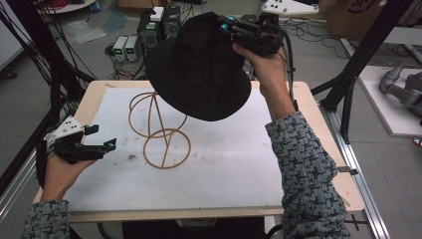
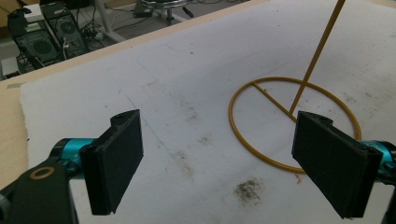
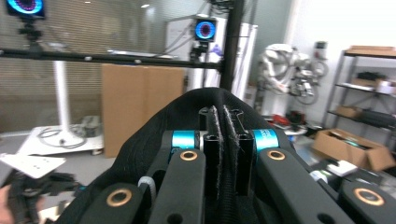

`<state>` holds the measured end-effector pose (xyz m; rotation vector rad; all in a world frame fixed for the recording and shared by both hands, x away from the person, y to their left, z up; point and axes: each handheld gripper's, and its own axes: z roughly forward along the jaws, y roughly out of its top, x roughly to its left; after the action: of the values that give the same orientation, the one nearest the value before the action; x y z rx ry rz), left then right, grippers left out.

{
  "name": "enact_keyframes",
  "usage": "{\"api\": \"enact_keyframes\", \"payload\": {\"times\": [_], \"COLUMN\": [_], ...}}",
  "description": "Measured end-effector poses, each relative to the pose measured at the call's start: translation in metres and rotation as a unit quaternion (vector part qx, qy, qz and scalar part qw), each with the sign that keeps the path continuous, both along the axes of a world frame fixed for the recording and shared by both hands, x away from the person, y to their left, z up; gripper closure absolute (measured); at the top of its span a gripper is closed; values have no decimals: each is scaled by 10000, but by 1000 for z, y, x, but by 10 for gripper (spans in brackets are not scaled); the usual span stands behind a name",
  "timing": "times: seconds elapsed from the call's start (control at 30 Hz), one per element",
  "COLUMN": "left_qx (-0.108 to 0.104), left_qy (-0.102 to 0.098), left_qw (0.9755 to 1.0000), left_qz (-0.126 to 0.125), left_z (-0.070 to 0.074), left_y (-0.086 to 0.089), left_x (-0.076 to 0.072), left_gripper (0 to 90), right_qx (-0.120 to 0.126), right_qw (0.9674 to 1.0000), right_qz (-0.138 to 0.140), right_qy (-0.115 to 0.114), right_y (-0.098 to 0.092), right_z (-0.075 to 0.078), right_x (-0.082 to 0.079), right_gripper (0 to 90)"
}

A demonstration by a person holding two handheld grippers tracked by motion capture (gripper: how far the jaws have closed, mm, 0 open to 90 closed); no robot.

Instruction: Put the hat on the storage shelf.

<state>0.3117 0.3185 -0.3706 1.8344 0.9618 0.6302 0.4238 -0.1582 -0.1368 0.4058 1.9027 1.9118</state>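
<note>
Black hat pinched in right gripper — above wire stand.

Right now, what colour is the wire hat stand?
Mustard yellow wire hat stand, clearest in the left gripper view.

A wire stand is set at the worktop's centre-left. The hat is held above it at 1 o'clock; the left tongs are placed at 9 o'clock.

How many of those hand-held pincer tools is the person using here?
2. The left gripper is held low over the white mat's left edge, jaws open and empty. The right gripper is raised above the table, clamped on the black hat above the wire stand.
</note>
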Motion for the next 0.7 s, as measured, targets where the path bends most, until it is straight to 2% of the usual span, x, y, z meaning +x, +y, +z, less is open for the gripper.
{"api": "enact_keyframes", "payload": {"times": [0.13, 0.17, 0.2, 0.23, 0.27, 0.3, 0.4, 0.43, 0.67, 0.7], "left_qx": [-20, -20, -25, -25, -22, -36, -11, -21, -28, -28], "left_qy": [5, 5, 13, 13, 4, -1, 3, 6, 9, 9], "left_qw": [10000, 10000, 10000, 10000, 10000, 10000, 10000, 10000, 9999, 9999], "left_qz": [38, 38, 58, 58, 61, 60, 63, 74, 127, 127], "left_z": [0, 0, 0, 0, 0, 0, 0, 0, 0, 0], "left_y": [4, 4, 5, 5, 5, 5, 7, 8, 13, 13], "left_x": [-1, -1, -1, -1, -1, -1, -2, -2, -4, -4], "left_gripper": [168, 168, 168, 168, 169, 169, 169, 169, 169, 169], "right_qx": [-62, -62, -92, -92, -170, -170, -311, -458, -647, -647], "right_qw": [9994, 9994, 9988, 9988, 9975, 9975, 9956, 9941, 9903, 9903], "right_qz": [338, 338, 482, 482, 673, 673, 867, 959, 1196, 1196], "right_qy": [70, 70, 91, 91, 145, 145, 192, 222, 269, 269], "right_y": [20, 20, 30, 30, 43, 43, 61, 72, 105, 105], "right_z": [0, 0, 0, 0, -2, -2, -6, -10, -24, -24], "right_x": [-5, -5, -7, -7, -9, -9, -12, -13, -13, -13], "right_gripper": [871, 871, 870, 870, 870, 870, 870, 870, 872, 872]}}
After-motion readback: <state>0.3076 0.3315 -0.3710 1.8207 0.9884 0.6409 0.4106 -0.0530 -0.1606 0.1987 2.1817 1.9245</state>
